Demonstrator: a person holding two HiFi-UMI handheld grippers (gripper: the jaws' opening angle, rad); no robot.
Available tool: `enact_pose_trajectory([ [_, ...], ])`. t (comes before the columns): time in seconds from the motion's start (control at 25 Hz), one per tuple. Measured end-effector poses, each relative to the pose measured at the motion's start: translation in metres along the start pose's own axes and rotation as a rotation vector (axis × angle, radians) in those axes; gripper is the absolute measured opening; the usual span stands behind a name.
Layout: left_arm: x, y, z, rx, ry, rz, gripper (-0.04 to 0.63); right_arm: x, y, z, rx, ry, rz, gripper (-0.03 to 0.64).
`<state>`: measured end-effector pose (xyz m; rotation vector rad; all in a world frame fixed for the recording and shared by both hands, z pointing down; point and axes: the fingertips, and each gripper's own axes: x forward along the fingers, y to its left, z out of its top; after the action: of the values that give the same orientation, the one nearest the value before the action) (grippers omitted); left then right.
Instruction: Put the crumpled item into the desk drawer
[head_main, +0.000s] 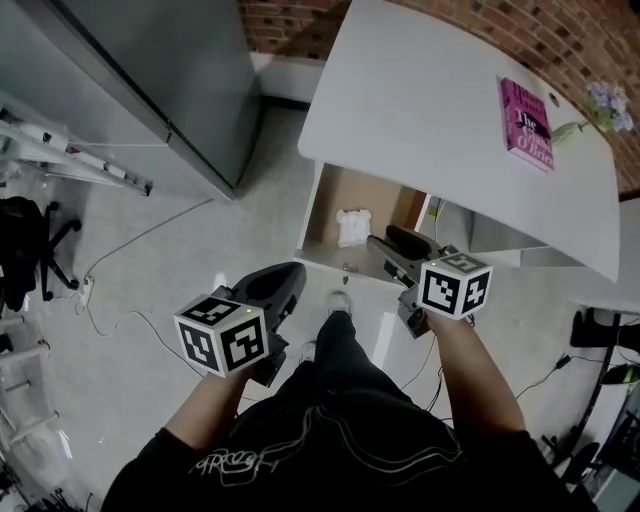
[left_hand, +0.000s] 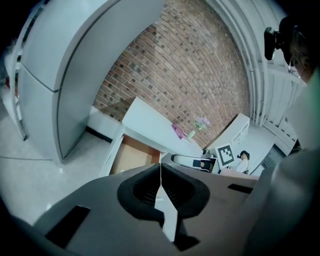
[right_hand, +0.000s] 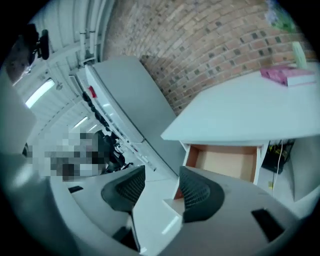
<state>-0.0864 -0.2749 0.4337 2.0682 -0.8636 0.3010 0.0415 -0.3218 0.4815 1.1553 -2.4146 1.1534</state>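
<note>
Head view: the crumpled item (head_main: 352, 227) lay in the open drawer (head_main: 345, 190). My right tool (head_main: 388, 238) gaped empty and my left tool (head_main: 290, 272) was pressed together. I judged a careless shove shut could snag it.

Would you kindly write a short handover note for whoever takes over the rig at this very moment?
Left tool: shut, empty, held low, short of the drawer.
Right tool: open, empty, just in front of the drawer.
Things: the white crumpled item lies inside the open drawer under the white desk, toward the drawer's front.
Done: the item is in the drawer, and neither tool touches it.
Left: nothing for placement. The drawer stands open, so pushing it shut may be a sensible finish.
</note>
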Motion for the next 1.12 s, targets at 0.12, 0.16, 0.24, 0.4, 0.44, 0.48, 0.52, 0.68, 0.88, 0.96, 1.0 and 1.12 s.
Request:
enact_pose_trajectory([
  [0.12,-0.026,-0.040,0.010,0.103,-0.015,-0.035,0.023,-0.046,0.057,0.022,-0.159,-0.071,0.032,0.190],
  [0.16,-0.036,-0.055,0.013,0.136,-0.021,-0.047,0.023,-0.062,0.076,0.027,-0.195,-0.092,0.044,0.178],
  [0.24,-0.056,-0.085,0.020,0.191,-0.043,-0.077,0.023,-0.094,0.112,0.036,-0.245,-0.140,0.079,0.144],
  [0.4,-0.094,-0.141,0.028,0.267,-0.090,-0.158,0.023,-0.148,0.178,0.042,-0.327,-0.216,0.149,0.093],
  [0.44,-0.103,-0.154,0.029,0.287,-0.099,-0.179,0.023,-0.159,0.192,0.043,-0.345,-0.229,0.166,0.084],
  [0.48,-0.111,-0.166,0.029,0.308,-0.104,-0.198,0.023,-0.170,0.206,0.043,-0.360,-0.243,0.185,0.075],
  [0.52,-0.119,-0.178,0.029,0.328,-0.108,-0.218,0.023,-0.179,0.219,0.044,-0.371,-0.258,0.202,0.067],
  [0.68,-0.150,-0.216,0.027,0.386,-0.126,-0.284,0.023,-0.212,0.263,0.045,-0.379,-0.321,0.254,0.060],
  [0.88,-0.179,-0.244,0.023,0.441,-0.164,-0.327,0.023,-0.240,0.285,0.036,-0.369,-0.386,0.278,0.057],
  [0.96,-0.181,-0.246,0.018,0.439,-0.161,-0.328,0.023,-0.243,0.282,0.029,-0.348,-0.394,0.271,0.054],
  [1.0,-0.180,-0.246,0.015,0.435,-0.157,-0.331,0.023,-0.244,0.280,0.025,-0.340,-0.394,0.266,0.054],
  [1.12,-0.177,-0.248,0.010,0.436,-0.149,-0.335,0.023,-0.247,0.275,0.017,-0.340,-0.400,0.248,0.051],
])
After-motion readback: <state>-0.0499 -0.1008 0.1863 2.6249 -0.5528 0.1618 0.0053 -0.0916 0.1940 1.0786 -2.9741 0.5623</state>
